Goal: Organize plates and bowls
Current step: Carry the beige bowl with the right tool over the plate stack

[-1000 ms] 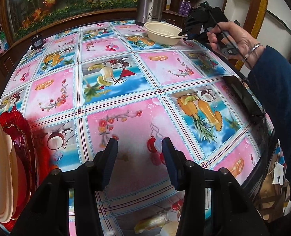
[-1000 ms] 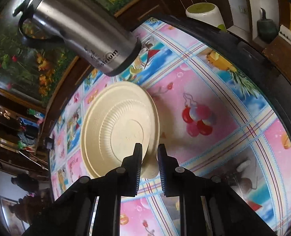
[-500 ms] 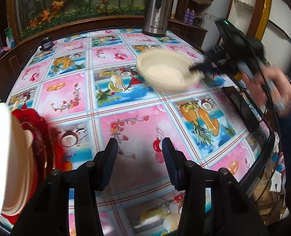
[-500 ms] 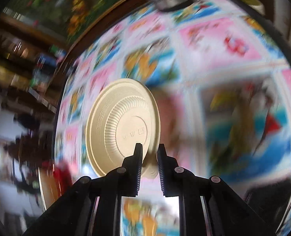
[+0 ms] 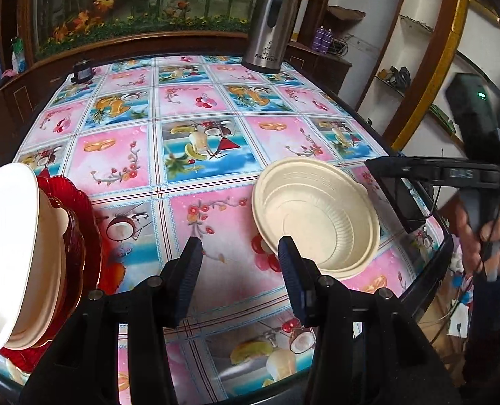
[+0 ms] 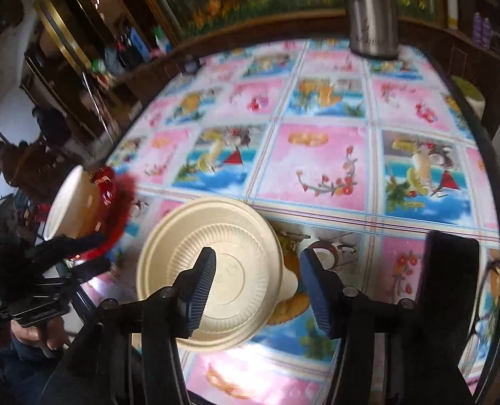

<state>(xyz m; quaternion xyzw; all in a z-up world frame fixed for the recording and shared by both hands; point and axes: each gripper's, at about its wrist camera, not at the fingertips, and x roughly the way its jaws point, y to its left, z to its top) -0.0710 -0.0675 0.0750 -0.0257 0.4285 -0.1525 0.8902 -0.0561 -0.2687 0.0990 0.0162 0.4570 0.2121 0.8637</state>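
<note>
A fruit-and-flower oilcloth is covering the table point(image 5: 202, 155), with a steel thermos jug point(image 5: 270, 30) standing at its far edge. The cream disposable bowl point(image 5: 317, 216) is sitting near the front edge, and the right gripper point(image 6: 256, 283) is hovering over it with jaws spread and empty, seemingly having set it within reach. The left gripper point(image 5: 240, 266) is waiting beside it, likewise spread and empty, probably to carry it to the cream bowls point(image 5: 10, 236) stacked on red plates point(image 5: 84, 229) at the left.
</note>
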